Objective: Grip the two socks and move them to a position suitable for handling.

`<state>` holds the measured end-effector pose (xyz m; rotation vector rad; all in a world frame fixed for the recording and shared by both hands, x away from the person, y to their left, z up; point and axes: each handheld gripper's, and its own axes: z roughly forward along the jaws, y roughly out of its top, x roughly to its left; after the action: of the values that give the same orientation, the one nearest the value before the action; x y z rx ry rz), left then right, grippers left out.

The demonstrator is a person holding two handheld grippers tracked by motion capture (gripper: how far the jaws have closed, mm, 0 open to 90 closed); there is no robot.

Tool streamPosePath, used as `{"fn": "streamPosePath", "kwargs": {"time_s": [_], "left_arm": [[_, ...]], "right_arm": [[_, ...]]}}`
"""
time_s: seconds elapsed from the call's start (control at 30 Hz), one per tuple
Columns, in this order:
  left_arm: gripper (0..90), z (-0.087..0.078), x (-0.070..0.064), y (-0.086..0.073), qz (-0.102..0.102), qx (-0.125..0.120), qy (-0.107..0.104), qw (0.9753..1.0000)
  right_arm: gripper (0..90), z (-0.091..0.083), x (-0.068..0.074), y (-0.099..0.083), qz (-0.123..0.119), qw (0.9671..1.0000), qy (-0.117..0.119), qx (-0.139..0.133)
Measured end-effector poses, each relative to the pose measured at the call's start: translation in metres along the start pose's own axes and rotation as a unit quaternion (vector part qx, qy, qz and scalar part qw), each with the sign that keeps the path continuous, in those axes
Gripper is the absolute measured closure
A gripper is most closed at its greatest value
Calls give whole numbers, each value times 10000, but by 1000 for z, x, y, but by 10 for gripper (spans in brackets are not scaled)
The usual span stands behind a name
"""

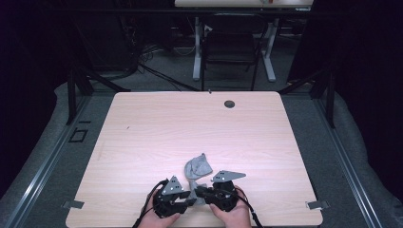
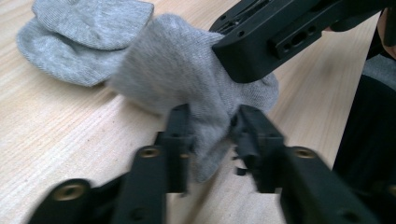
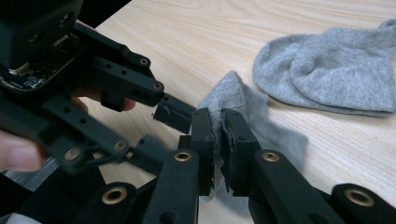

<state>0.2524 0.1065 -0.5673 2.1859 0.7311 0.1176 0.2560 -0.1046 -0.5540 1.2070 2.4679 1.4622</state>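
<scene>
A grey sock (image 1: pixel 198 166) lies crumpled near the front middle of the wooden table (image 1: pixel 190 123). Its toe end (image 2: pixel 88 42) rests flat, and one end is lifted off the wood. My right gripper (image 3: pixel 217 135) is shut on that lifted fabric (image 3: pixel 229 93), its jaws pressed together on it. My left gripper (image 2: pixel 212 135) is open, and a hanging fold of the sock (image 2: pixel 205 140) sits between its jaws. The two grippers face each other, almost touching, just behind the front edge: the left gripper (image 1: pixel 183 202) and the right gripper (image 1: pixel 204 192). A hand holds each one.
A dark round grommet hole (image 1: pixel 229 103) sits near the table's far edge. Behind the table stand a black chair (image 1: pixel 233 42) and a white-legged desk (image 1: pixel 197 52). Grey floor and metal rails (image 1: pixel 47 161) run along both sides.
</scene>
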Motion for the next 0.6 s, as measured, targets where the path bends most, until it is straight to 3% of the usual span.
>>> {"fn": "streamPosePath", "kwargs": {"time_s": [0.1,0.27,0.47,0.6], "left_arm": [[802,0,0,0,32,21,3,10000],[831,-1,2,0,-65,17,39,10000],[831,-3,7,-2,-194,-44,66,9998],[831,-5,9,-2,-252,-96,97,9996]], "right_arm": [[833,0,0,0,-17,10000,22,-21],[706,-2,0,1,-88,9999,18,-90],[765,-11,-5,-1,-191,9992,-272,-241],[778,-10,-7,-4,-246,9989,-392,-31]]}}
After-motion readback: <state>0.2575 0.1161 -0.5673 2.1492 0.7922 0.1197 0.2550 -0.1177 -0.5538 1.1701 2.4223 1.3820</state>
